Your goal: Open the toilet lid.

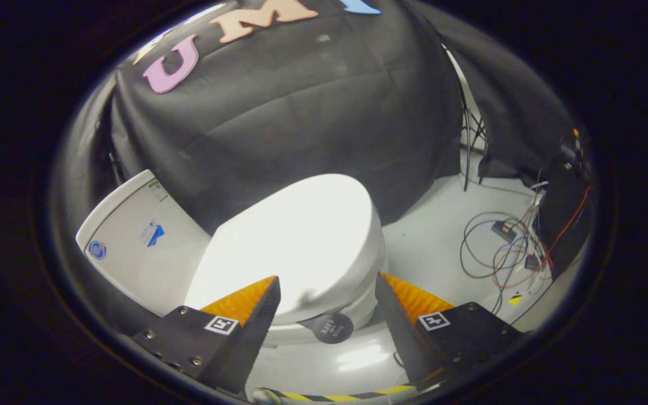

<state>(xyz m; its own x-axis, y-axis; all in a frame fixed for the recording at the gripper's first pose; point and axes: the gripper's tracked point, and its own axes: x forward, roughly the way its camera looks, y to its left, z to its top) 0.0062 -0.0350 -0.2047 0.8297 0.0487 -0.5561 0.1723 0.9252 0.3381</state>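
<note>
Lid is down, flat on the bowl, lying just ahead of and between the fingers; tank sits at its far end, off to the left. Small round tab with lettering sticks out under the lid's near rim, between the fingertips. Gripper stands wide open, empty, touching nothing that I can see; fingers straddle the lid's front edge from above. Step in hand, as I judge it: the approach to the front edge. To do it well, come lower and hook one finger under the rim by the tab, or close on the tab itself, then lift in an arc towards the tank, following the hinge rather than pulling straight up. Lid top is glossy and rounded, so a pinch from above would likely slip. Hard to read: lid is overexposed, so the seam between lid and seat is washed out; hinge not visible; whether the tab belongs to lid or seat I cannot tell. Loose cables lie on the floor to the right, well apart.
</note>
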